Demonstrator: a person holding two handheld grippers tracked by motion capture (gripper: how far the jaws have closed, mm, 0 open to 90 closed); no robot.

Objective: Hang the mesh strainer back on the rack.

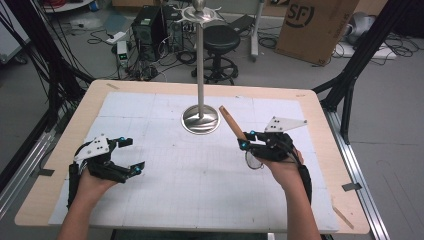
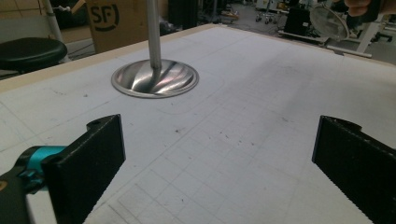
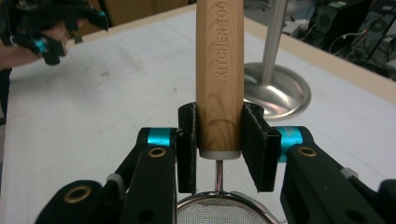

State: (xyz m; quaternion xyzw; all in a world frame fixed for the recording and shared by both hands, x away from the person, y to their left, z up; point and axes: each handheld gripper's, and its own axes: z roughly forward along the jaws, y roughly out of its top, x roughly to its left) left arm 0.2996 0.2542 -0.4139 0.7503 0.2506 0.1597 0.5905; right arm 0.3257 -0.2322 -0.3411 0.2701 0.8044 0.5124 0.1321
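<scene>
A small strainer with a wooden handle (image 1: 231, 121) (image 3: 220, 79) and a round wire mesh bowl (image 1: 253, 160) (image 3: 227, 210) is held off the table. My right gripper (image 1: 246, 140) (image 3: 219, 140) is shut on the handle near the metal neck, with the handle pointing up and away toward the stand. A tall steel stand (image 1: 200, 65) rises from a round base (image 1: 200, 120) (image 2: 155, 78) (image 3: 275, 91) at the table's middle back. My left gripper (image 1: 131, 154) (image 2: 217, 158) is open at the table's left with nothing between its jaws.
The white gridded mat (image 1: 200, 165) covers a wooden table (image 1: 65, 145). Beyond it stand a black stool (image 1: 221, 40), a computer tower (image 1: 149, 25), a cardboard box (image 1: 315, 25) and floor cables. Black frame struts flank both sides.
</scene>
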